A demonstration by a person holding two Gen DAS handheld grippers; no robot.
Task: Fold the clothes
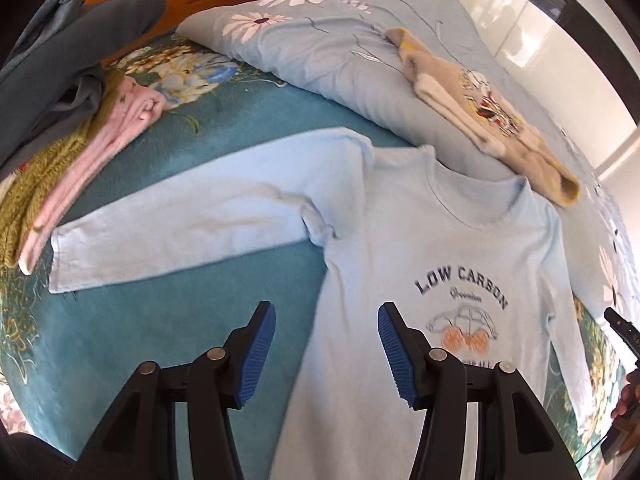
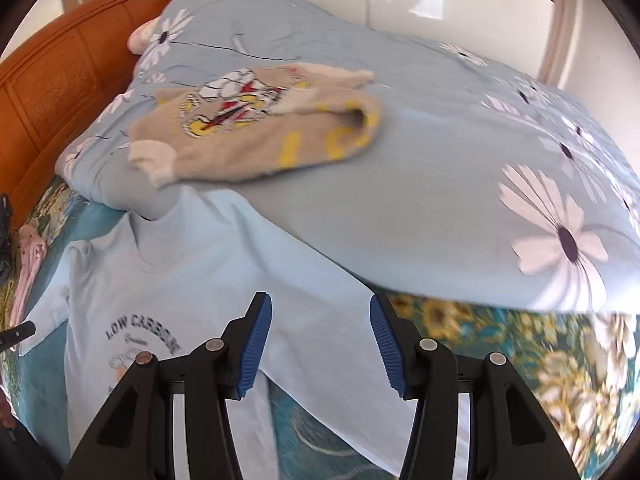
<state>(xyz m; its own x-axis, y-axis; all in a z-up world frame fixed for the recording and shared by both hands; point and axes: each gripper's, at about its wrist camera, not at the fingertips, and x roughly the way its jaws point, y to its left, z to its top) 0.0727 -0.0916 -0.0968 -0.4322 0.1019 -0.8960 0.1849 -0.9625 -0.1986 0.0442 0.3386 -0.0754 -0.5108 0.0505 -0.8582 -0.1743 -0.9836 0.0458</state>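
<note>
A light blue long-sleeved shirt [image 1: 400,248] with "LOW CARBON" print lies face up, spread flat on the teal bed sheet [image 1: 200,140]. Its left sleeve [image 1: 180,228] stretches out to the left. My left gripper [image 1: 326,354] is open and empty, just above the shirt's left side edge. In the right wrist view the shirt [image 2: 180,272] lies at lower left with its right sleeve [image 2: 340,344] running down under my right gripper [image 2: 320,344], which is open and empty above the sleeve.
A beige printed garment [image 2: 256,120] lies on the light blue daisy duvet [image 2: 460,200] beyond the shirt. A heap of pink, green and grey-blue clothes [image 1: 80,112] lies at the left. An orange wooden headboard [image 2: 60,68] stands behind.
</note>
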